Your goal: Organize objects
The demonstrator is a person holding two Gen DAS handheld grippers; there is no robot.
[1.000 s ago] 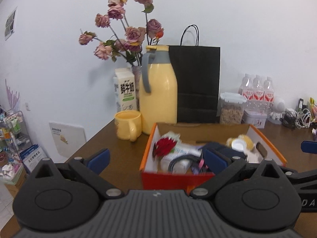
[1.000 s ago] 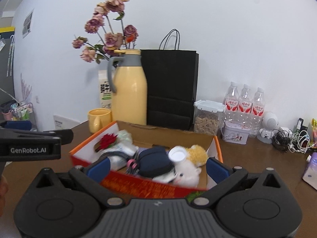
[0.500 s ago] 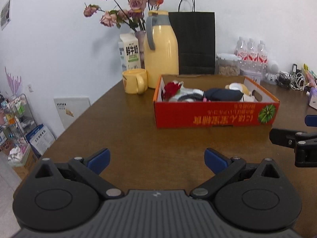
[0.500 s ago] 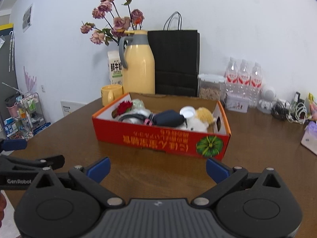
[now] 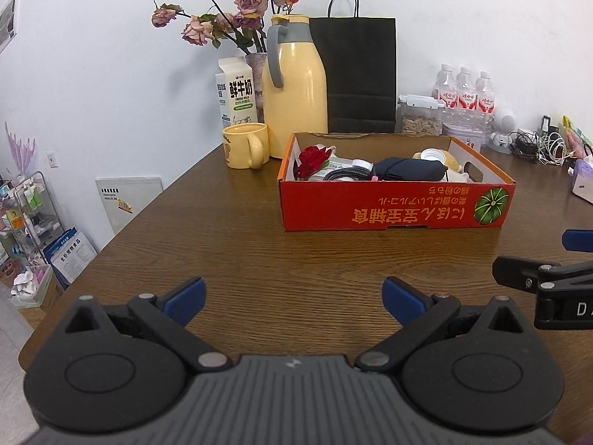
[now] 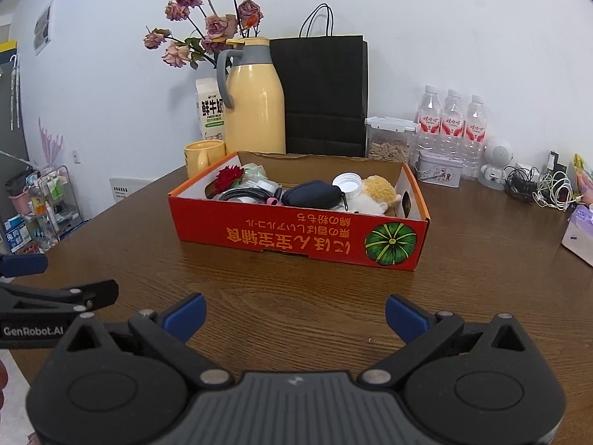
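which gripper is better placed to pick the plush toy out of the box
Right, probably. The plush toy lies at the box's right end, nearer the right gripper. Both have open, empty jaws.

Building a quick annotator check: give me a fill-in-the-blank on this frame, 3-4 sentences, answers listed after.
1. The printed text on the front of the orange box reads ____ from these cameras.
2. The yellow mug stands to the ____ of the box in both views.
3. The jaws of the left gripper and of the right gripper are both ____ and hold nothing.
4. Behind the box, next to the yellow thermos jug, stands a ____ paper bag.

Missing words: upside down; left; open; black
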